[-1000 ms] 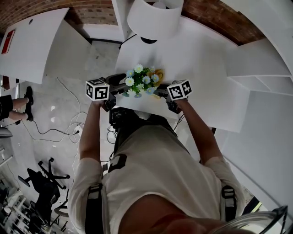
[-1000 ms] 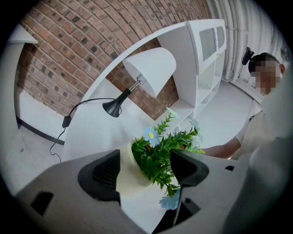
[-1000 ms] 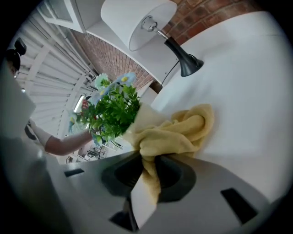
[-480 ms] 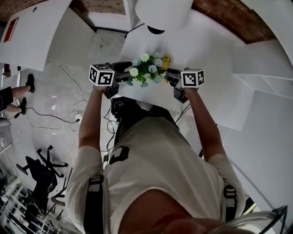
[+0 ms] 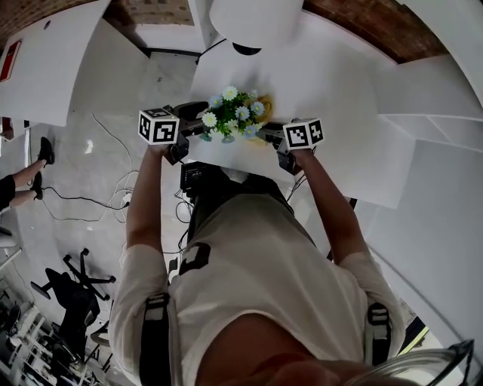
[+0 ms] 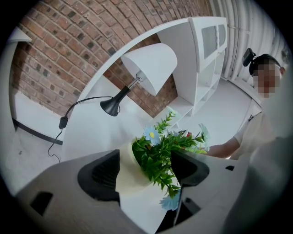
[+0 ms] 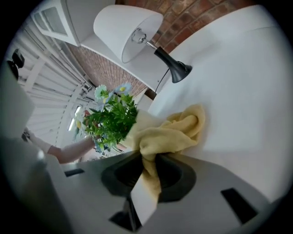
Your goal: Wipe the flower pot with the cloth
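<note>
A cream flower pot (image 6: pixel 127 176) with green leaves and pale blue flowers (image 5: pixel 230 113) stands near the front edge of the white table (image 5: pixel 339 90). My left gripper (image 6: pixel 144 171) is shut on the pot from the left, one pad (image 6: pixel 98 176) against its wall and the other half hidden by foliage. My right gripper (image 7: pixel 149 171) is shut on a yellow cloth (image 7: pixel 171 132), whose bunched end lies against the pot (image 7: pixel 137 119) on its right side. In the head view the left gripper (image 5: pixel 195 130) and right gripper (image 5: pixel 269 139) flank the plant.
A white desk lamp (image 5: pixel 256 22) with a black base (image 6: pixel 110 106) stands on the table behind the pot. White shelving (image 6: pixel 206 50) is to the right. Left of the table, cables (image 5: pixel 83 203) and an office chair (image 5: pixel 72 301) are on the floor.
The right gripper with the cloth swung out to the right and has come back beside the pot. The left gripper keeps its hold on the pot.
</note>
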`<act>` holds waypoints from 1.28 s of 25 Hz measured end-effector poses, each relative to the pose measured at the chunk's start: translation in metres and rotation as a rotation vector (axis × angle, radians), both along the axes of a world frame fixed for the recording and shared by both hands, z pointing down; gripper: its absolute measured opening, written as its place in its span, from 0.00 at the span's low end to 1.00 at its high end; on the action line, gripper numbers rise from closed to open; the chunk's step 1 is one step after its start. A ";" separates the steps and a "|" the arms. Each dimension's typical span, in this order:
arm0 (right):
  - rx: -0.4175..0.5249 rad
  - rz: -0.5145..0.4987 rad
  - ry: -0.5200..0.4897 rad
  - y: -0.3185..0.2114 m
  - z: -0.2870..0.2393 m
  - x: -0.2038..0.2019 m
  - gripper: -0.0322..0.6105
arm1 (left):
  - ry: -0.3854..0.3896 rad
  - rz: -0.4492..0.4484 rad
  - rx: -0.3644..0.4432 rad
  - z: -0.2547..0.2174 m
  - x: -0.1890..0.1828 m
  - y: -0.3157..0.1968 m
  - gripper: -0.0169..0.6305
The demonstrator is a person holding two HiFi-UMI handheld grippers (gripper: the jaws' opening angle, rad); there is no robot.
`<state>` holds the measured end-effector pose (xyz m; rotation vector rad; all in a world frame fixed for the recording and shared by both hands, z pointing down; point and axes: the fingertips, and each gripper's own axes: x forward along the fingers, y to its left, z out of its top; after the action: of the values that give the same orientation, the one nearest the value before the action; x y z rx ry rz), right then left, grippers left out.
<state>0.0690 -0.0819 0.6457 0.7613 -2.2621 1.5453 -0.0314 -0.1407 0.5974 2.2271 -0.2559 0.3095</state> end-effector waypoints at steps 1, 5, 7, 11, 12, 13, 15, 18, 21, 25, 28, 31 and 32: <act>0.005 0.009 -0.002 -0.002 -0.001 0.003 0.19 | 0.000 0.000 -0.001 0.000 0.001 0.000 0.55; 0.082 0.082 -0.046 -0.021 -0.033 0.015 0.19 | -0.005 -0.003 0.004 -0.002 0.003 -0.002 0.55; 0.125 0.106 -0.101 -0.031 -0.055 0.014 0.19 | -0.003 0.001 0.003 -0.001 0.003 -0.002 0.55; 0.115 0.150 -0.143 -0.044 -0.055 0.007 0.18 | -0.001 0.027 -0.008 0.002 0.005 0.000 0.55; 0.094 0.155 -0.151 -0.044 -0.051 0.005 0.18 | -0.002 0.033 -0.009 0.001 0.006 0.000 0.55; 0.067 0.154 -0.168 -0.041 -0.049 0.002 0.18 | -0.005 0.037 -0.007 -0.001 0.006 -0.002 0.55; 0.005 0.115 -0.201 -0.028 -0.046 -0.004 0.18 | -0.014 0.044 0.002 -0.005 0.006 -0.008 0.55; -0.063 -0.078 -0.142 0.010 -0.030 -0.018 0.18 | -0.005 0.066 -0.003 -0.004 0.007 -0.010 0.55; -0.038 -0.183 -0.084 0.037 -0.021 -0.023 0.18 | 0.008 0.060 -0.004 -0.003 0.006 -0.009 0.55; 0.040 0.028 -0.079 0.008 -0.032 0.019 0.18 | 0.011 0.065 -0.014 -0.003 0.004 -0.008 0.55; 0.077 0.179 -0.020 -0.025 -0.038 0.062 0.18 | 0.016 0.085 -0.024 -0.002 0.005 -0.006 0.55; 0.139 0.232 0.008 -0.053 -0.046 0.074 0.18 | 0.016 0.101 -0.029 -0.001 0.007 -0.005 0.55; 0.152 0.218 -0.032 -0.058 -0.052 0.065 0.18 | 0.015 0.103 -0.028 0.000 0.008 -0.006 0.55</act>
<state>0.1338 -0.1403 0.5941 1.0634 -2.4083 1.4969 -0.0237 -0.1464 0.5971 2.2180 -0.1283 0.3496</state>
